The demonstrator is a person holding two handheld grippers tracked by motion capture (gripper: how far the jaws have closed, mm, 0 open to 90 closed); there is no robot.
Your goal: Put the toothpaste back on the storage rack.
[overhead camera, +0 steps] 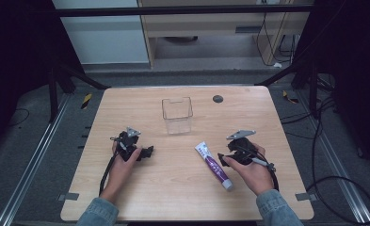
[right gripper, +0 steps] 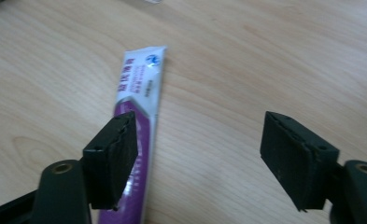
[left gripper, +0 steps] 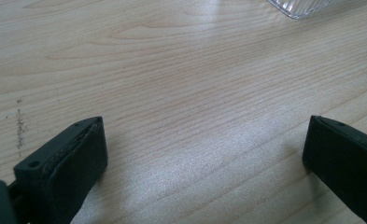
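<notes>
L gripper (overhead camera: 134, 149) rests on table (overhead camera: 173, 188) at left, jaws spread wide, nothing between, idle.

Clear box (overhead camera: 177, 115) stands upright at centre, well behind tube.

Toothpaste tube (overhead camera: 213, 165) lies flat right of centre, cap toward person, crimped end toward box.

R gripper (overhead camera: 230, 157) just beside tube, jaws spread, not pinching yet; one jaw over tube, other over bare wood.

Advice: shift R gripper so tube sits centred between jaws, grip mid-body across width, probably not near cap.

Label: white-purple, blue round logo, small print too blurred to read.

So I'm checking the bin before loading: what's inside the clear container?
The clear container looks empty; the table shows through its walls. Glare may hide small things at its bottom.
</notes>
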